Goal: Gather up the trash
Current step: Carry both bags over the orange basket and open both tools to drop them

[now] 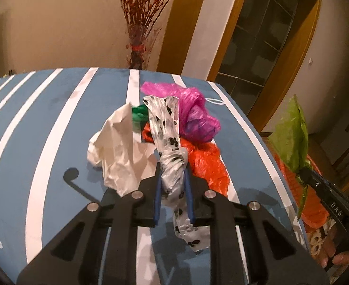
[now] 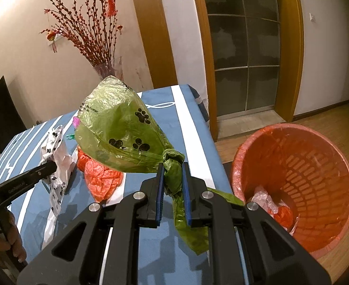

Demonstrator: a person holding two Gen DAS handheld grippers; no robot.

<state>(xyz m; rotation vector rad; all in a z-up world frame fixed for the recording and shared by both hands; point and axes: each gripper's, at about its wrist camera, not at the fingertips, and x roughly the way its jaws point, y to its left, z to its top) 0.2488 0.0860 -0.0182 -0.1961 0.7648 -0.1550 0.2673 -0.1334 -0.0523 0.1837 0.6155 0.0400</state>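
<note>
My left gripper [image 1: 173, 168] is shut on a clear plastic bag with black paw prints [image 1: 168, 128], held over the striped table. Crumpled white paper [image 1: 119, 147], a magenta bag [image 1: 191, 104], an orange bag [image 1: 205, 163] and a scrap of green plastic [image 1: 138, 114] lie bunched just beyond it. My right gripper [image 2: 172, 168] is shut on the knot of a green paw-print bag [image 2: 122, 128], held above the table's right edge. An orange trash basket [image 2: 295, 190] with an orange liner stands on the floor to the right, with some trash at its bottom.
The table has a blue cloth with white stripes [image 1: 43, 123]. A vase of red branches [image 1: 138, 35] stands behind it by the wall. A wooden-framed glass door [image 2: 245, 54] is at the right. A person's hand [image 2: 5, 235] holds the left gripper.
</note>
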